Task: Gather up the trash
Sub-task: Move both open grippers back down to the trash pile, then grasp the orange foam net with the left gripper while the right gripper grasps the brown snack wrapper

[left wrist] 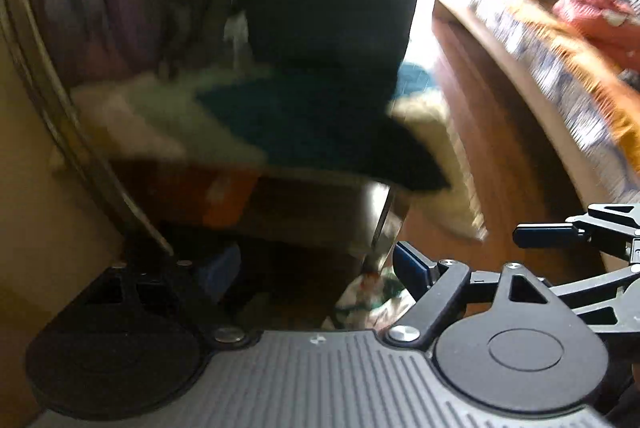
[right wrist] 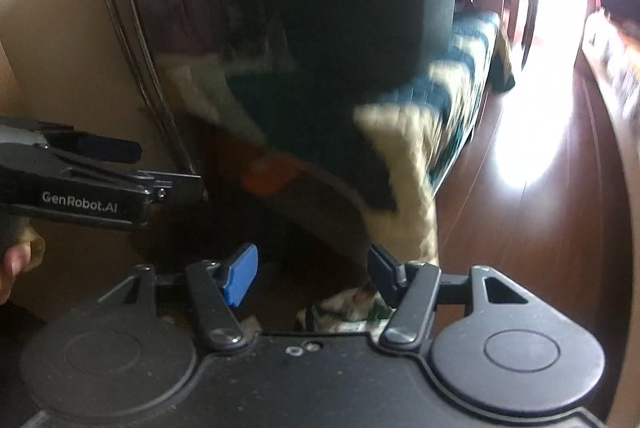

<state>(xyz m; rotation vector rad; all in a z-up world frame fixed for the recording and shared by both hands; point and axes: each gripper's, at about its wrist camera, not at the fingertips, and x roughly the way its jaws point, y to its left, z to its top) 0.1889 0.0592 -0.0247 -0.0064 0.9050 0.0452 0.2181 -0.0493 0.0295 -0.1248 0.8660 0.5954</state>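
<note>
Both views blurred: left gripper (left wrist: 316, 278) and right gripper (right wrist: 312, 276) each have jaws spread wide and empty, with what looks like a crumpled wrapper (right wrist: 348, 308) on the wood floor (right wrist: 520, 228) at bottom centre, by the right gripper's fingers (right wrist: 242, 274).

Dark brown wood floor (right wrist: 520, 212), glare patch from daylight. Crumpled white-and-green wrapper (right wrist: 352, 308) lies directly on it, near a low seat's metal leg (left wrist: 384, 224). Cream-and-teal blanket (right wrist: 420, 164) hangs off the seat toward the boards. Views blurred.
</note>
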